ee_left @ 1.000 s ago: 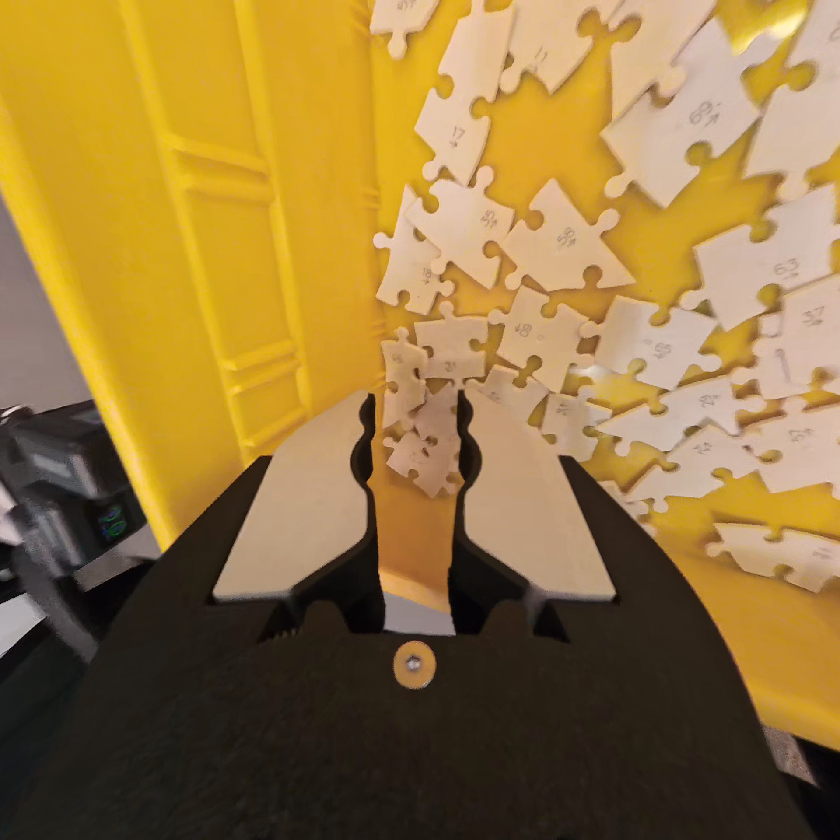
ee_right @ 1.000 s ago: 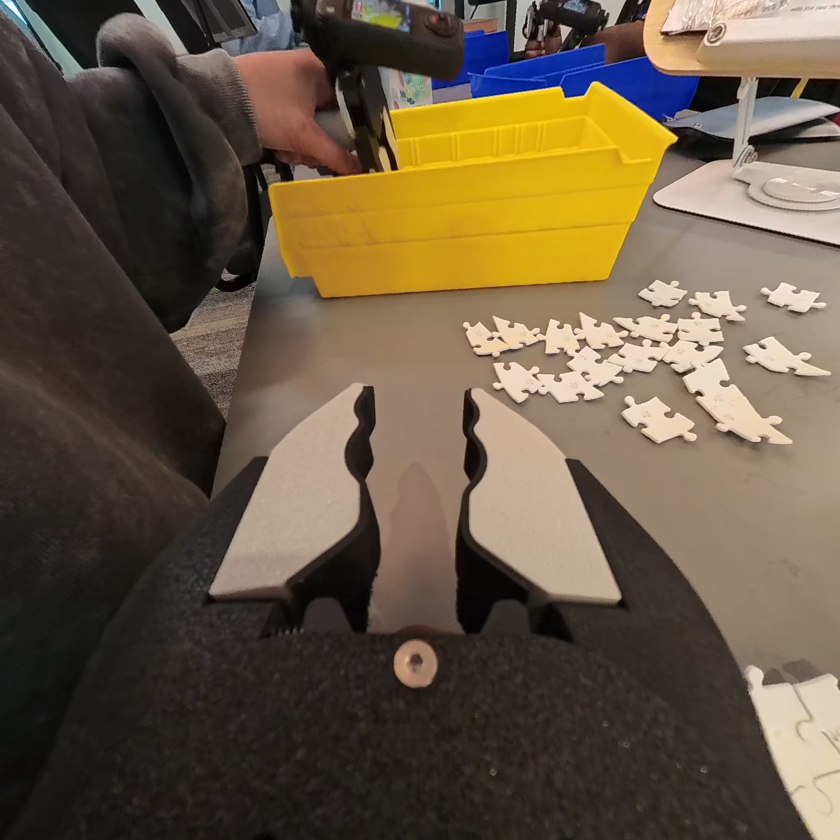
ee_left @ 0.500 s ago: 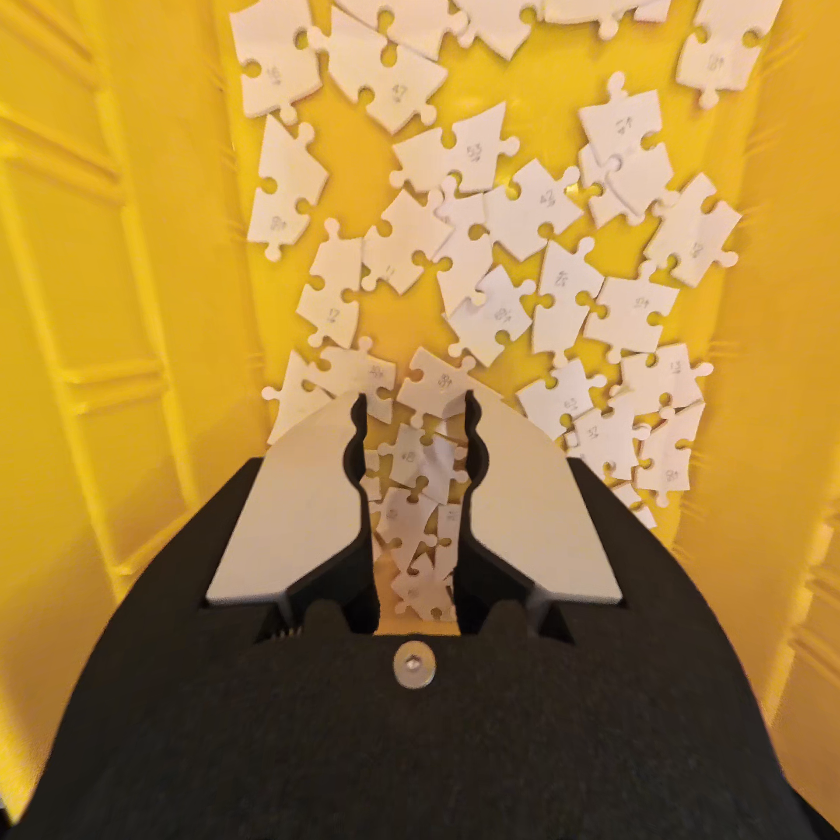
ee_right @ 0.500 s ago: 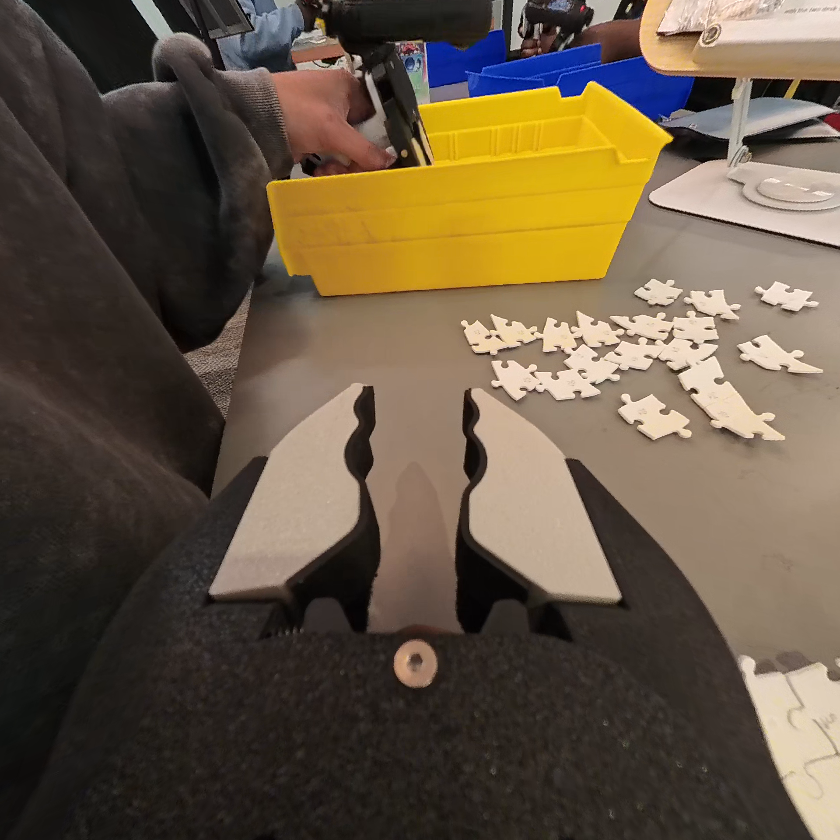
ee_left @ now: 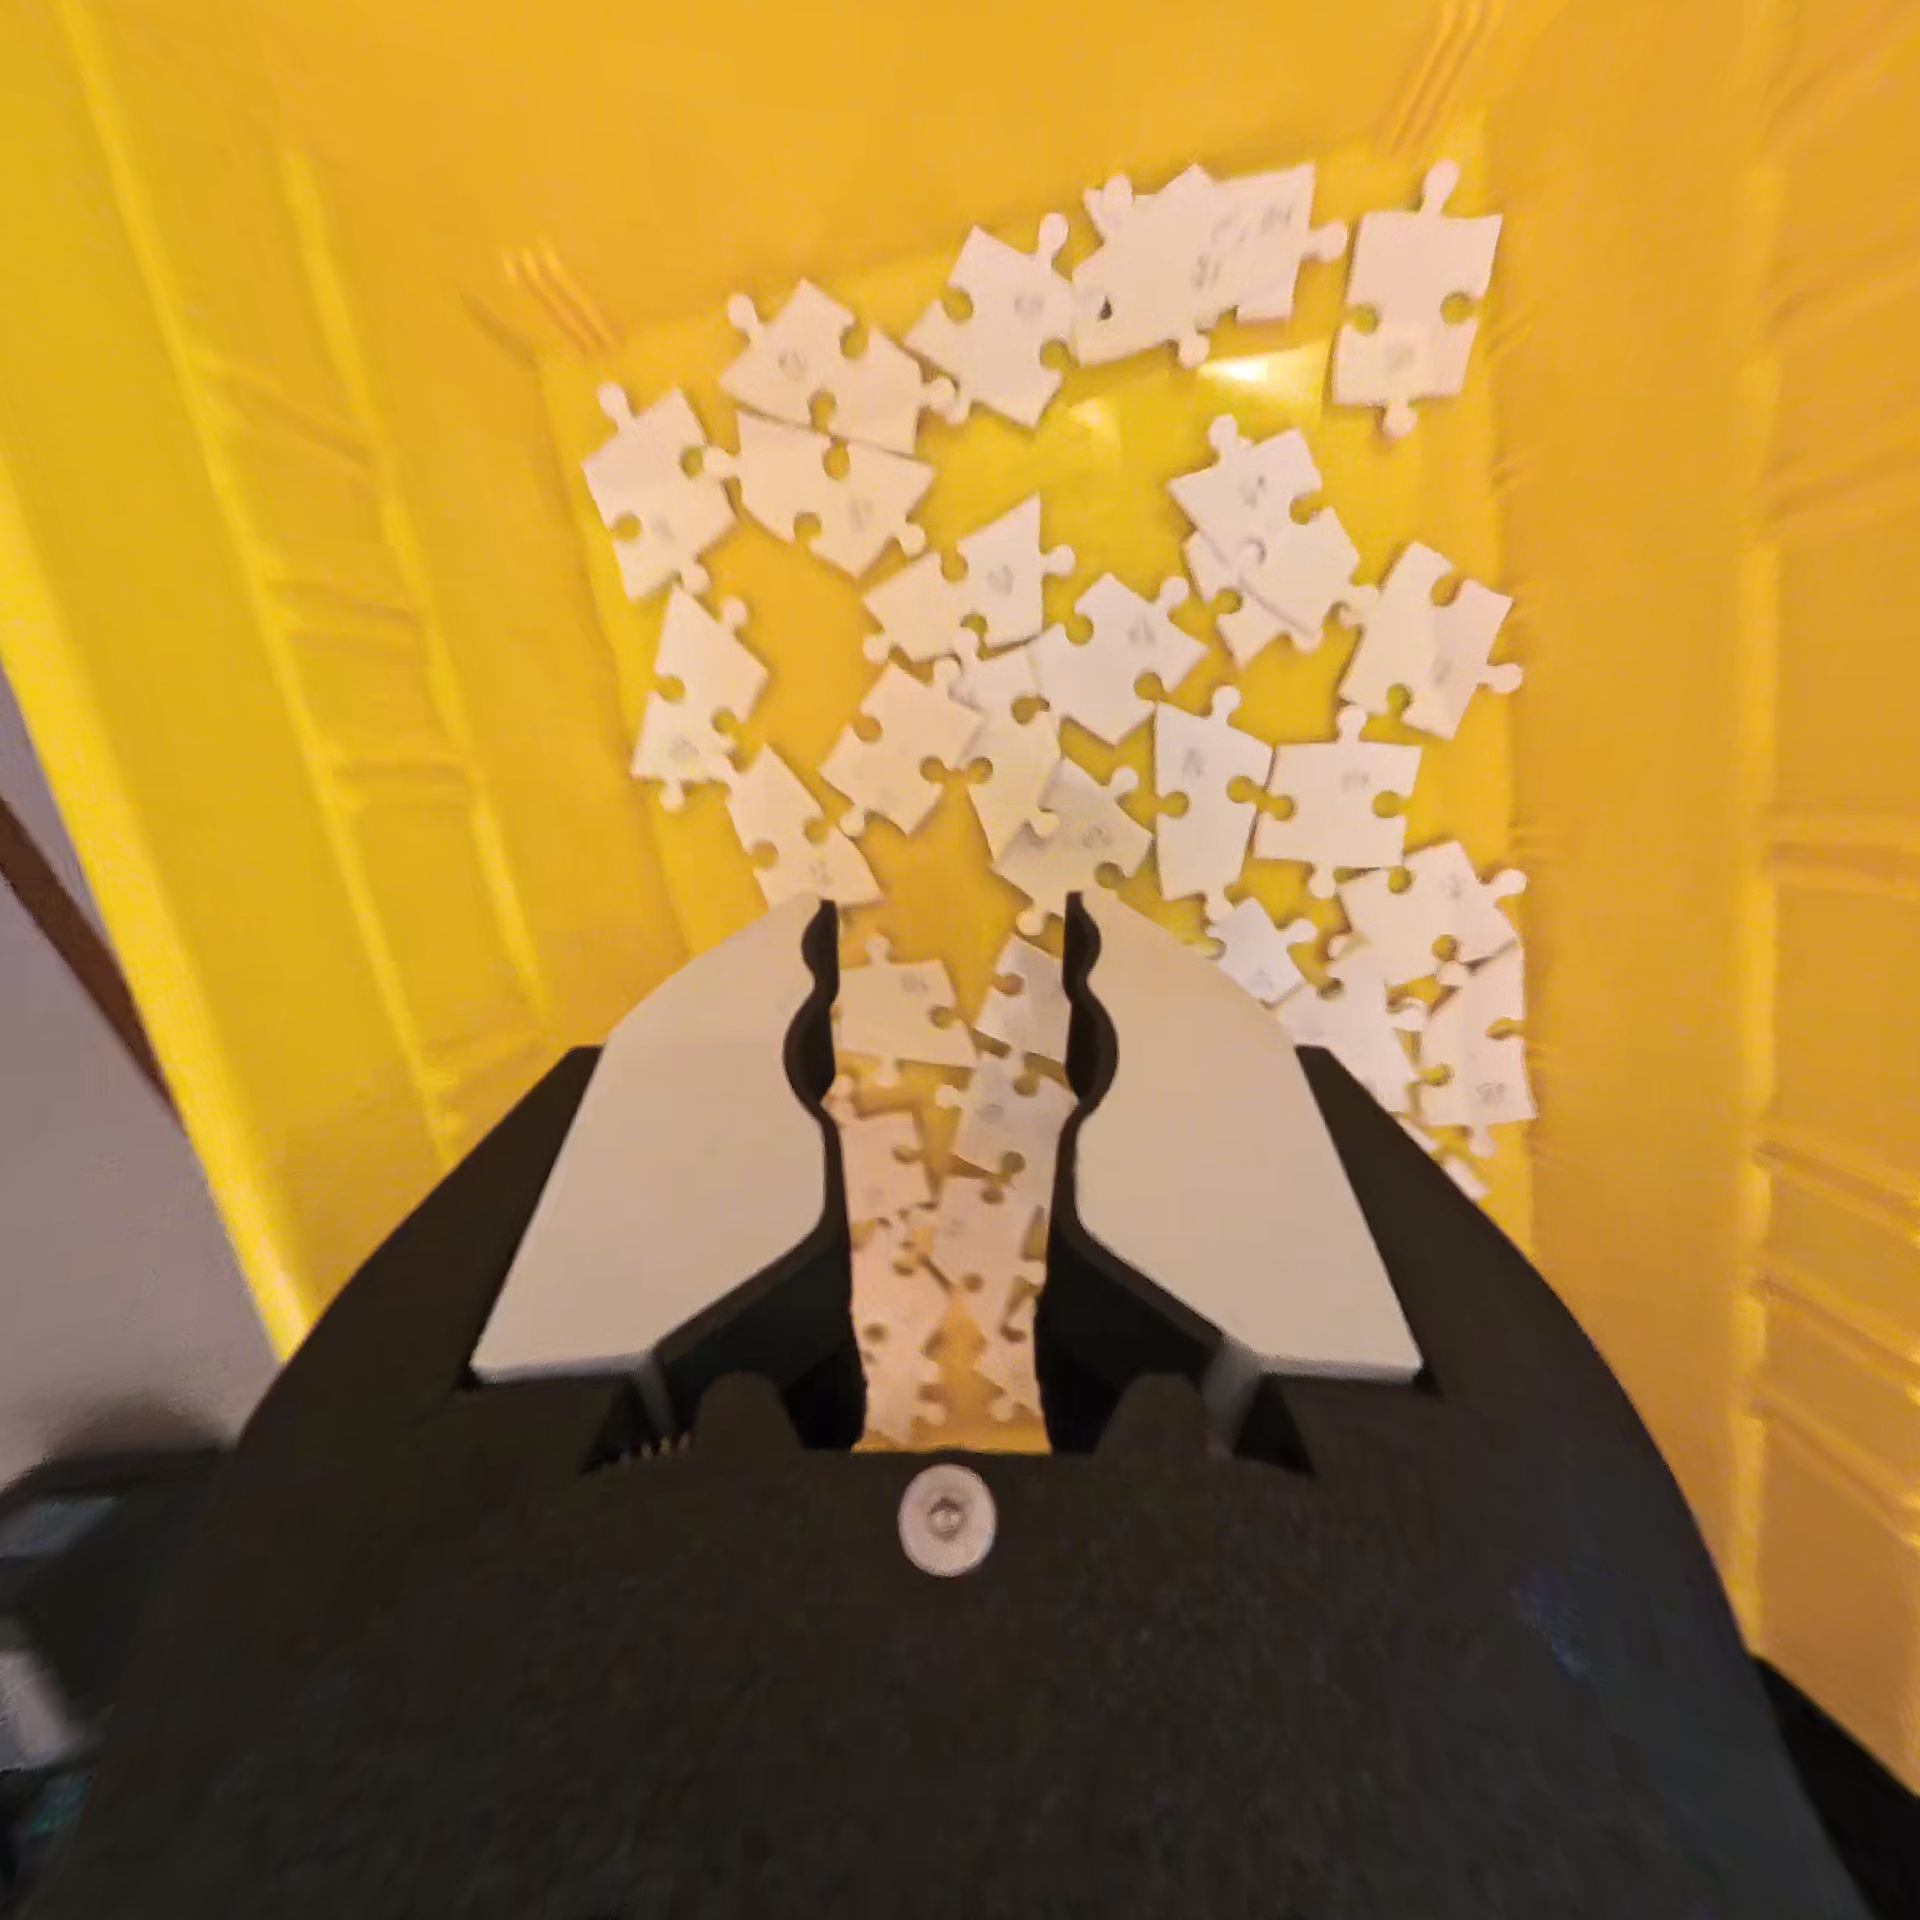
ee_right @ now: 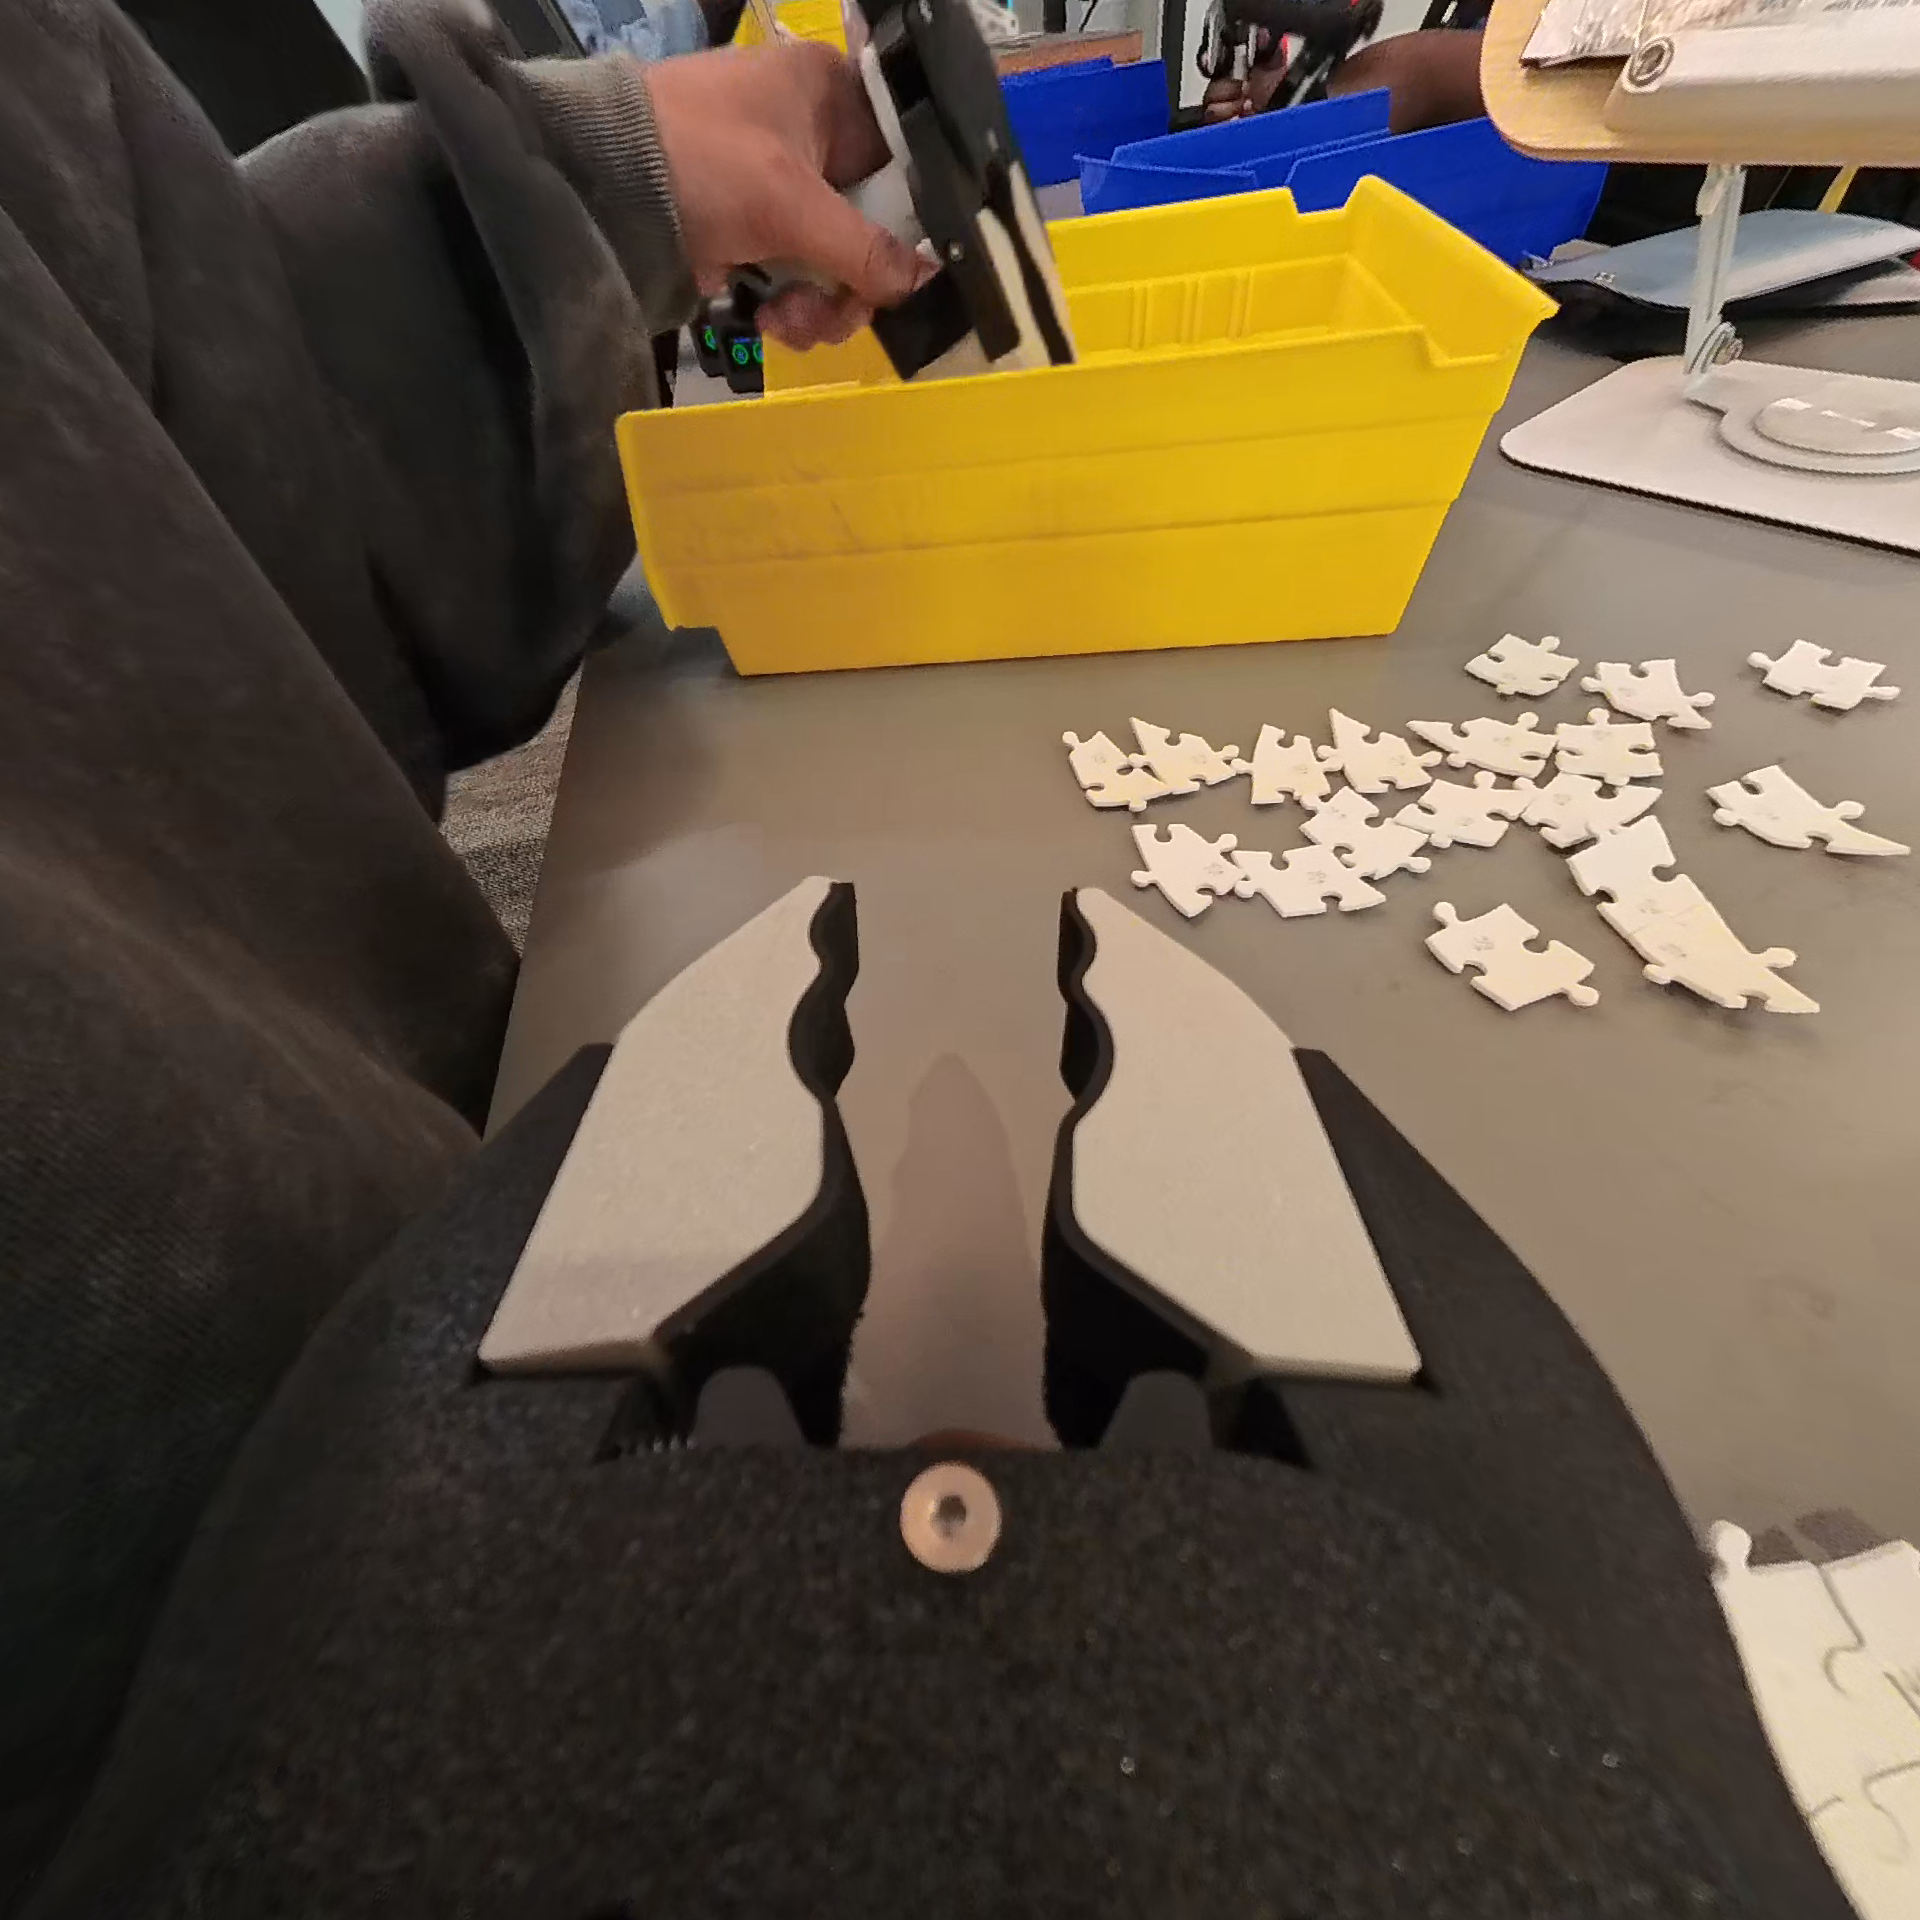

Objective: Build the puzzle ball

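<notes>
Several white puzzle pieces [ee_left: 1101, 644] lie scattered on the floor of the yellow bin [ee_left: 312, 623]. My left gripper [ee_left: 948, 914] is open and empty, pointing down into the bin above the pieces. In the right wrist view the left gripper [ee_right: 1023, 312] dips into the yellow bin [ee_right: 1039, 561], held by a hand [ee_right: 790, 187]. My right gripper [ee_right: 956, 904] is open and empty, low over the grey table [ee_right: 727, 831]. More white pieces [ee_right: 1455, 800] lie loose on the table to its right. Joined pieces [ee_right: 1839, 1704] show at the bottom right.
A dark sleeve [ee_right: 260, 623] fills the left of the right wrist view. Blue bins [ee_right: 1351, 156] stand behind the yellow bin. A white stand with a flat base [ee_right: 1745, 436] is at the far right. The left gripper's tips are roughly 30 cm from the right gripper's.
The left gripper has swung from the bin's left wall to point along the bin's length and has pulled back from the pieces. The right gripper stays open and has shifted only slightly.
</notes>
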Action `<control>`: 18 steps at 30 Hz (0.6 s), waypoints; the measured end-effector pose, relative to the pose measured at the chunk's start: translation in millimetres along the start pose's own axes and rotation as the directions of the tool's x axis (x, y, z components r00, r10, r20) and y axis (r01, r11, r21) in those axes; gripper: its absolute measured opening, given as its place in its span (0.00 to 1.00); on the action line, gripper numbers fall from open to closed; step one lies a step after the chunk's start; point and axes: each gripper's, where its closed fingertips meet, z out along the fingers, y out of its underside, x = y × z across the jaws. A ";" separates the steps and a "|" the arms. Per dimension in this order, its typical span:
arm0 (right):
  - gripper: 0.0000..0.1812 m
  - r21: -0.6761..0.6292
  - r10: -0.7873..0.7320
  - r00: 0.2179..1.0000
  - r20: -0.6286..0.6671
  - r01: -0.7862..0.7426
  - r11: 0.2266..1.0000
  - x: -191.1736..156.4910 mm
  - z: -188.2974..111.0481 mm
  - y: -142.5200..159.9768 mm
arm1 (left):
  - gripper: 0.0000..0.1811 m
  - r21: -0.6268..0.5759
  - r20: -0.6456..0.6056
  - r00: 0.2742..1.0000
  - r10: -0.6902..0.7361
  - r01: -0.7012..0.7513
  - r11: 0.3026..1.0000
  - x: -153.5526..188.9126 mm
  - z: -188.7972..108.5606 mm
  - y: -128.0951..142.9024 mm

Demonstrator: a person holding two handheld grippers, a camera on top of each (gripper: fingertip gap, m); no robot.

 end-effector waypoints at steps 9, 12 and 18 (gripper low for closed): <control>0.20 0.001 -0.005 1.000 -0.014 0.005 1.000 2.2 -3.2 -0.4 | 0.15 -0.197 0.006 0.889 0.457 -0.447 0.872 -12.2 36.8 -16.9; 0.20 0.002 0.000 1.000 -0.020 0.000 1.000 4.2 -4.1 -0.3 | 0.11 -0.232 -0.039 0.887 0.460 -0.456 0.859 -10.7 38.6 -15.6; 0.20 0.006 0.008 1.000 -0.011 -0.008 1.000 4.8 -3.4 -0.2 | 0.00 -0.254 -0.071 0.910 0.408 -0.412 0.875 -9.7 40.2 -8.8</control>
